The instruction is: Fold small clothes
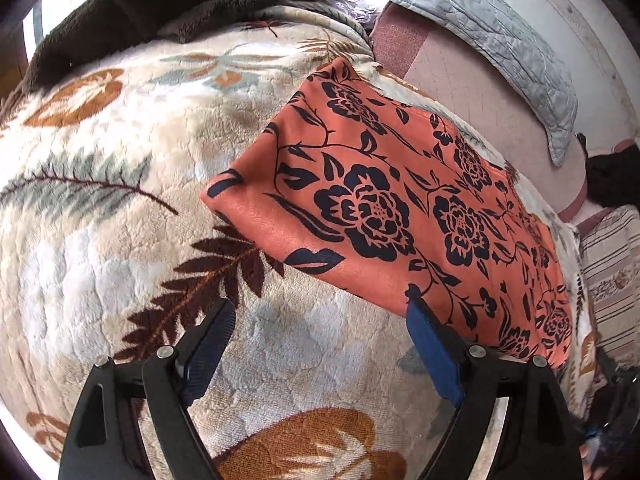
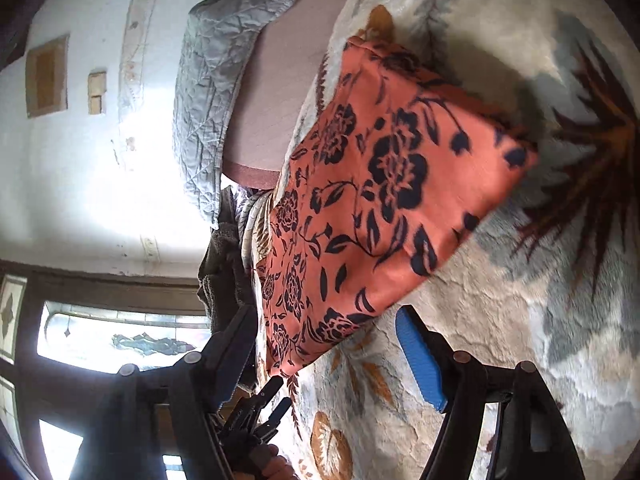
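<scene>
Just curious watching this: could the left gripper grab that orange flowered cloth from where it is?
Probably yes. The left gripper is open, one finger already at the orange cloth edge, nothing between them.

The orange floral garment (image 1: 400, 216) is smooth, matt woven cloth lying on a deep-piled plush fleece blanket (image 1: 120, 200). Beyond the blanket, a quilted grey cover (image 1: 500, 40) looks slightly sheeny, and a brown throw (image 1: 160, 4) fuzzy.

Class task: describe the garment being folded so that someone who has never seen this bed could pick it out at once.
Start at the big cream plush blanket printed with brown and grey leaves. Near its edge, by the pink mattress, lies the orange cloth, folded flat into a rectangle. Its smooth orange fabric with dark navy flowers is unlike anything around it.
</scene>
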Motion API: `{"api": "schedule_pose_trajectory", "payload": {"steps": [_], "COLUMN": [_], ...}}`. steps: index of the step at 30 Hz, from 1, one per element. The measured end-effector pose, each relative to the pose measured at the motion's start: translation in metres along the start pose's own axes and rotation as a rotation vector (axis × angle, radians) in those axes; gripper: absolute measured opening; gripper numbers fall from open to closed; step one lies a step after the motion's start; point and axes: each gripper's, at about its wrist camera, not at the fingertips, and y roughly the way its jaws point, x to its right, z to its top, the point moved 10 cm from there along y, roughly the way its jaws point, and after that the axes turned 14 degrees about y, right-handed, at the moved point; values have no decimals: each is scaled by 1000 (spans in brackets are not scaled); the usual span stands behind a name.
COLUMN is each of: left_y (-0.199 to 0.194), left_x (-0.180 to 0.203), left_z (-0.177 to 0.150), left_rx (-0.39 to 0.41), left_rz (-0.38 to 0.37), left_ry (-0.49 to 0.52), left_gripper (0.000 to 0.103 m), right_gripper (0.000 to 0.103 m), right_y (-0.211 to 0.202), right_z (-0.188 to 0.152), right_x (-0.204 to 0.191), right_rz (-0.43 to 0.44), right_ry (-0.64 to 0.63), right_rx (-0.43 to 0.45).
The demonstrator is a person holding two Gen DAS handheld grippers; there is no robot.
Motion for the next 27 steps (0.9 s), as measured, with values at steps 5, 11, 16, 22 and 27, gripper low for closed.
{"api": "schedule_pose_trajectory", "payload": {"steps": [5, 11, 16, 22, 27], "left_y": [16, 26, 33, 42, 41], "left_x": [-8, -20, -26, -38, -40], "left_z": [6, 33, 53, 60, 64], "left_rx": [6, 100, 149, 160, 187], "left_rz": [-84, -112, -160, -138, -177], "left_ry": [-131, -224, -280, -329, -346], "left_gripper": [88, 88, 87, 39, 22], "right_gripper": [77, 76, 76, 64, 16], "right_y": [7, 26, 43, 58, 66], "right_z": [11, 39, 57, 76, 94], "right_x": [26, 30, 16, -2, 8], "right_rz": [-11, 4, -1, -10, 8], "right_ry": [91, 116, 25, -69, 2], "right_rx": [33, 98, 171, 237, 222]}}
